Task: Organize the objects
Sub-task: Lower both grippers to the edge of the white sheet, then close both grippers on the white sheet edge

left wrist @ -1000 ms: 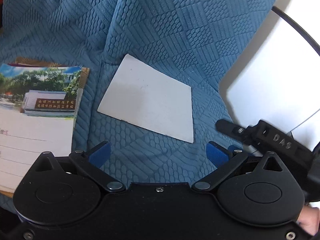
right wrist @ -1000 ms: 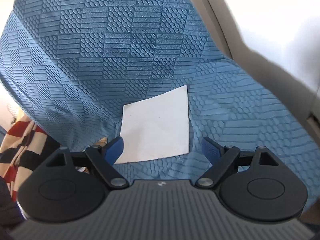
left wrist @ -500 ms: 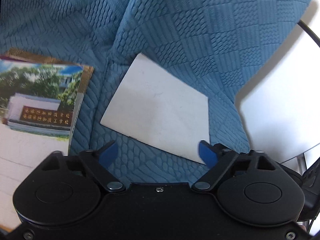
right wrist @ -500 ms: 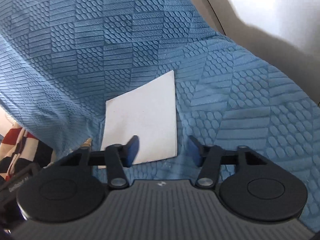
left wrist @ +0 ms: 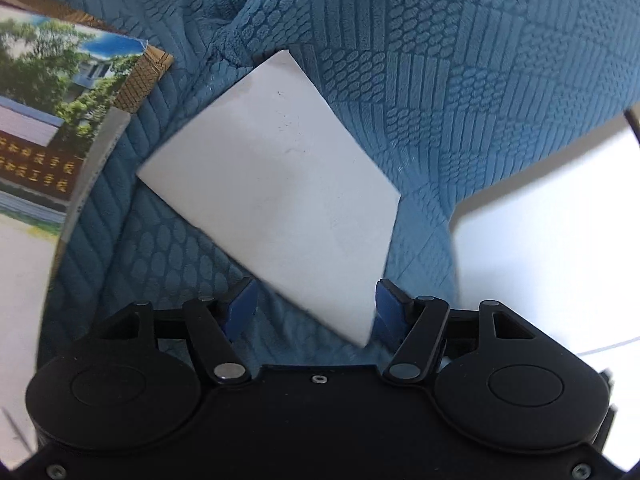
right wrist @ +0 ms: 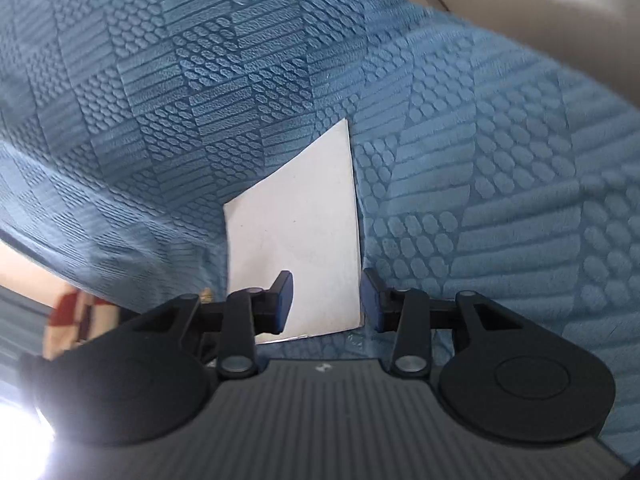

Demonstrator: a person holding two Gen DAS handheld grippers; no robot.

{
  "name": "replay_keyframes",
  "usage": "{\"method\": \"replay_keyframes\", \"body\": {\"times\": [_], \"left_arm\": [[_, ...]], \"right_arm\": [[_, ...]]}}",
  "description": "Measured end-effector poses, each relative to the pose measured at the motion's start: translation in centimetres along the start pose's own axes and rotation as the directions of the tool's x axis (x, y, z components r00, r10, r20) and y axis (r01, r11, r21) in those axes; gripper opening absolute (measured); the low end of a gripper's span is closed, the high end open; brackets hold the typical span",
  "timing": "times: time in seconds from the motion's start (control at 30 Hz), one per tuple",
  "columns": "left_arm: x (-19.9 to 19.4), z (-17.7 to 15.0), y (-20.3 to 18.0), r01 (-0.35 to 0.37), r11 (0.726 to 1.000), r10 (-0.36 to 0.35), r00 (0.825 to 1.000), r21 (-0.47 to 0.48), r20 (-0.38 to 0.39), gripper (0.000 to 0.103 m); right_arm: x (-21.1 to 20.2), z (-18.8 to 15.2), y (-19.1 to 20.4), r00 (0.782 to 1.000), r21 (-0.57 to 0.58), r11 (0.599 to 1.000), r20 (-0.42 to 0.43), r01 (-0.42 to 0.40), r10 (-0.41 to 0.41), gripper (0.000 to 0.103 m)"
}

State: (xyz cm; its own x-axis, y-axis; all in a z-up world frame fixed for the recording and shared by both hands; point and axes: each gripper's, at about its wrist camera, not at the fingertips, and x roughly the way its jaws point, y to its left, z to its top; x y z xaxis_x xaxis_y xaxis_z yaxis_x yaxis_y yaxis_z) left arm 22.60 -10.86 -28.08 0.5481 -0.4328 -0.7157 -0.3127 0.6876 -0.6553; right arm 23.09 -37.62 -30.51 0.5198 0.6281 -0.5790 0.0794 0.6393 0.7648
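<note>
Left wrist view: our left gripper (left wrist: pixel 314 304) sits low over the blue textured cover (left wrist: pixel 460 80), jaws closing. The near corner of the white card (left wrist: pixel 272 188) lies between the blue pads (left wrist: pixel 242 306), but the pads do not press on it, so it is not gripped. The card lies flat on the cover, turned diamond-wise, far corner tucked at a fold in the fabric. Left of it, apart from the card, we see a photo booklet (left wrist: pixel 48 120) with trees, a building and gold lettering, lying on a brown woven-pattern item (left wrist: pixel 140 80). A white surface (left wrist: pixel 540 240) borders the cover on the right.

Right wrist view: our right gripper (right wrist: pixel 326 300) is over the same white card (right wrist: pixel 296 240), jaws closing. Left pad (right wrist: pixel 285 300) overlaps the card's face, right pad just beside its right edge. Card's lower right corner sits between them; no squeeze visible. Red-and-white checked cloth (right wrist: pixel 76 316) at far left, blurred.
</note>
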Motion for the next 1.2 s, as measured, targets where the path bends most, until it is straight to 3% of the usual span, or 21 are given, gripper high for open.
{"method": "replay_keyframes", "body": {"times": [0.23,0.5,0.7,0.87,1.0,1.07,1.17,1.2], "left_arm": [[0.5,1.3,1.6,0.087,0.987,-0.091,0.996,-0.133,-0.022,0.073],[0.5,0.7,2.5,0.138,0.967,-0.147,0.989,-0.216,-0.027,0.073],[0.5,-0.1,2.9,0.232,0.929,-0.242,0.97,-0.288,0.001,0.067],[0.9,-0.9,3.7,0.282,0.877,-0.297,0.955,-0.388,0.023,0.064],[1.7,-1.4,4.0,0.319,0.831,-0.34,0.94,-0.455,0.039,0.058],[2.3,-1.7,4.0,0.321,0.818,-0.347,0.937,-0.477,0.035,0.055],[3.5,-2.2,3.9,0.298,0.808,-0.343,0.939,-0.508,0.006,0.043],[3.8,-2.4,3.9,0.281,0.803,-0.327,0.945,-0.525,0.005,0.031]], "right_arm": [[0.0,-0.1,-1.3,0.992,0.098,0.99,-0.064,-0.101,0.108,0.041],[0.3,-0.3,-1.8,0.978,0.182,0.966,-0.062,-0.186,0.2,0.043],[0.0,-0.2,-2.2,0.958,0.245,0.932,-0.029,-0.269,0.284,0.043],[0.0,0.0,-2.6,0.944,0.297,0.901,0.002,-0.315,0.33,0.043],[0.1,0.0,-3.1,0.936,0.34,0.879,0.015,-0.335,0.351,0.043],[0.2,-0.2,-3.6,0.924,0.384,0.849,0.036,-0.364,0.379,0.043],[0.5,-0.3,-3.7,0.921,0.411,0.833,0.049,-0.371,0.386,0.042],[0.6,-0.4,-3.7,0.921,0.412,0.832,0.048,-0.371,0.387,0.042]]}}
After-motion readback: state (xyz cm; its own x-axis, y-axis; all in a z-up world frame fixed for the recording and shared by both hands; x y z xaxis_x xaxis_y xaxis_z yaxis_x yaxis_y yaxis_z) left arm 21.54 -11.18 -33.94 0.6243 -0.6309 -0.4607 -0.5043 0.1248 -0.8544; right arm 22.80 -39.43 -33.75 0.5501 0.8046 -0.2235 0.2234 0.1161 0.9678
